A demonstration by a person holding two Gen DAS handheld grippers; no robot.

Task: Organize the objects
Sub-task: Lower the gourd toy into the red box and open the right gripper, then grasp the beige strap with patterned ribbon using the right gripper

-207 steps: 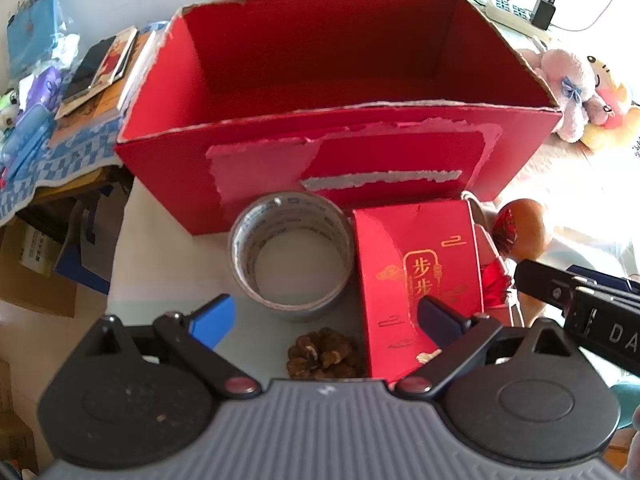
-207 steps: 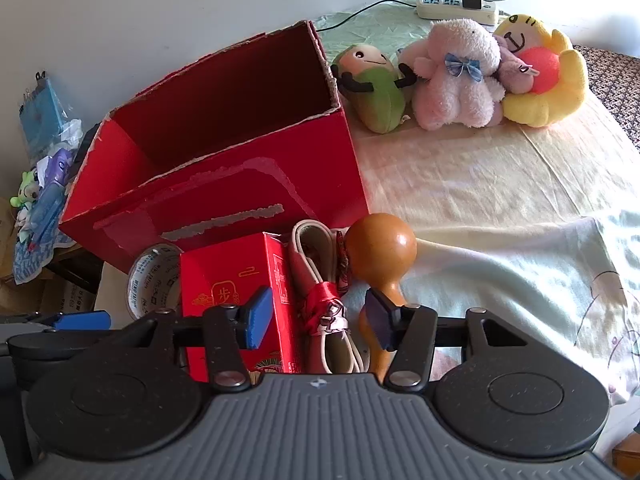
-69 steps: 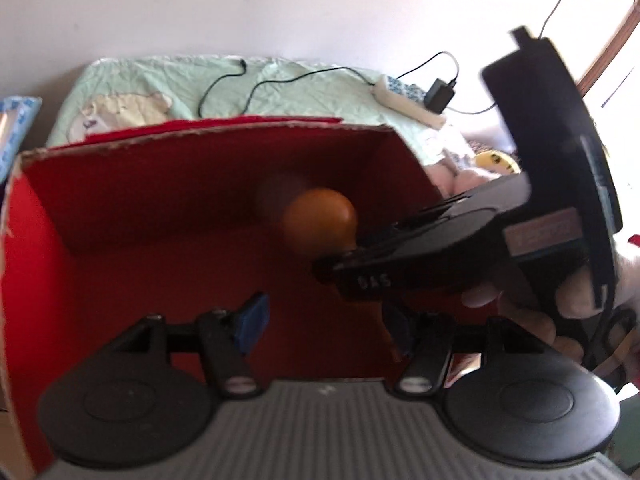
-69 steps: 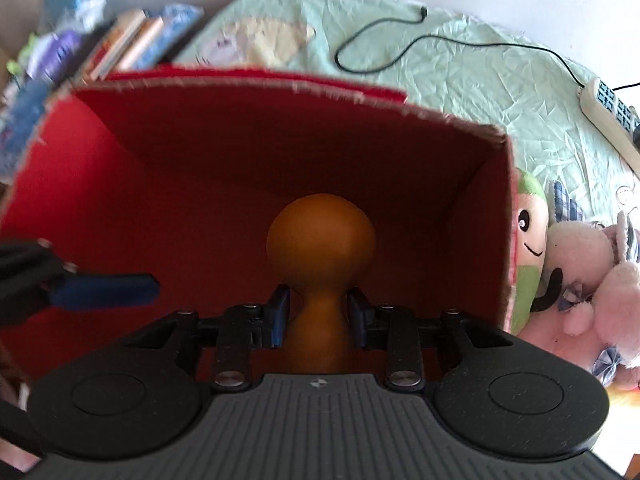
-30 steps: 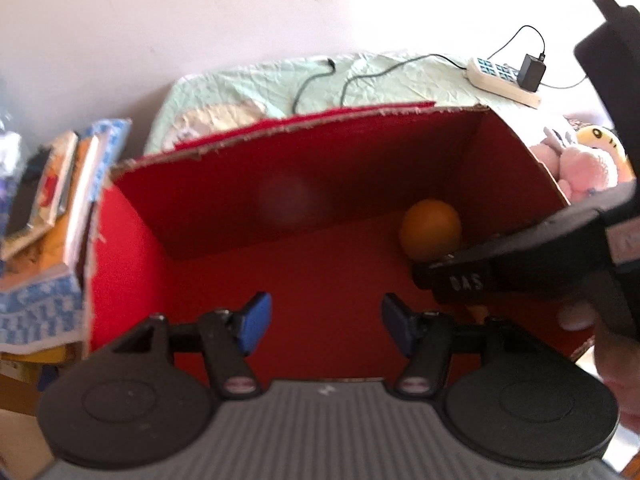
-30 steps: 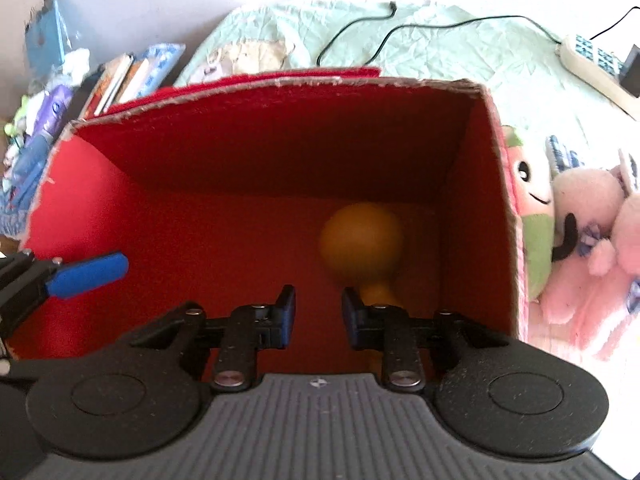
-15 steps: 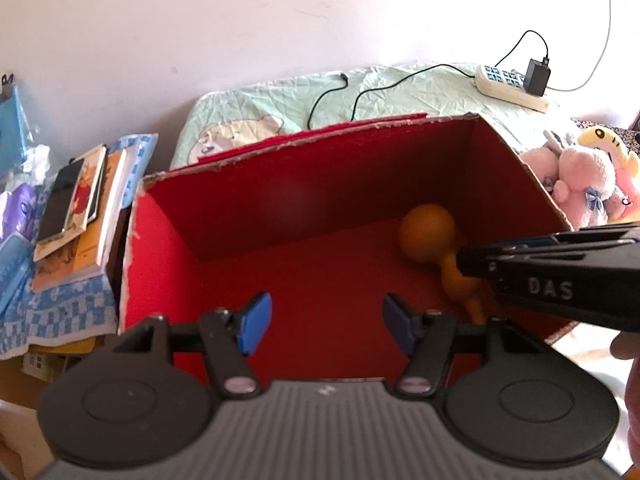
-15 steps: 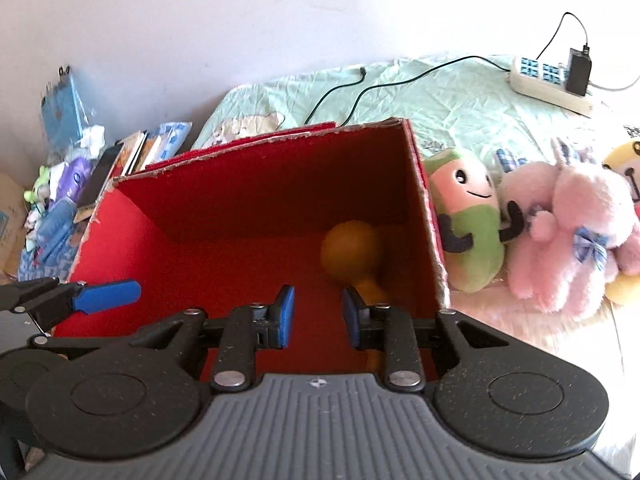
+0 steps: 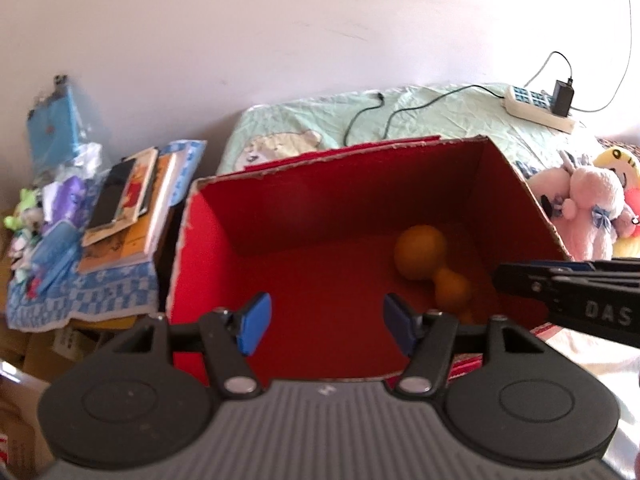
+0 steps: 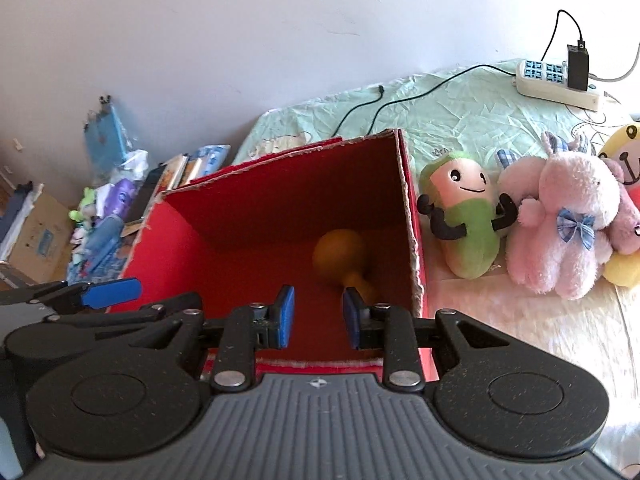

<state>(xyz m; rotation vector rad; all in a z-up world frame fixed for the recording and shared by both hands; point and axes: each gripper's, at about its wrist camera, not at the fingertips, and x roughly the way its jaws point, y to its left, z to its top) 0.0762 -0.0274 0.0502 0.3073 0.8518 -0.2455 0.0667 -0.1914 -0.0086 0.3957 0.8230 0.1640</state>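
Observation:
A big red cardboard box (image 9: 192,256) (image 10: 412,240) stands open on the bed. An orange-brown gourd (image 9: 424,256) (image 10: 340,256) lies on its floor near the right wall. My left gripper (image 9: 326,326) hangs above the box's near edge, open, with nothing between its blue pads. My right gripper (image 10: 318,322) is over the near edge too, open by a narrow gap and empty; the gourd lies beyond it, untouched. In the left wrist view the right gripper's black finger (image 9: 560,280) juts in from the right.
Plush toys (image 10: 556,216) (image 9: 588,204) sit right of the box. A power strip (image 10: 556,84) and black cables (image 9: 372,116) lie on the green sheet behind. Books and clutter (image 9: 120,208) pile on a stand left of the box, cardboard cartons (image 10: 32,236) below.
Both grippers have pulled back and up from the box, so more of the wall and bed shows. The gourd, released earlier, stays on the box floor.

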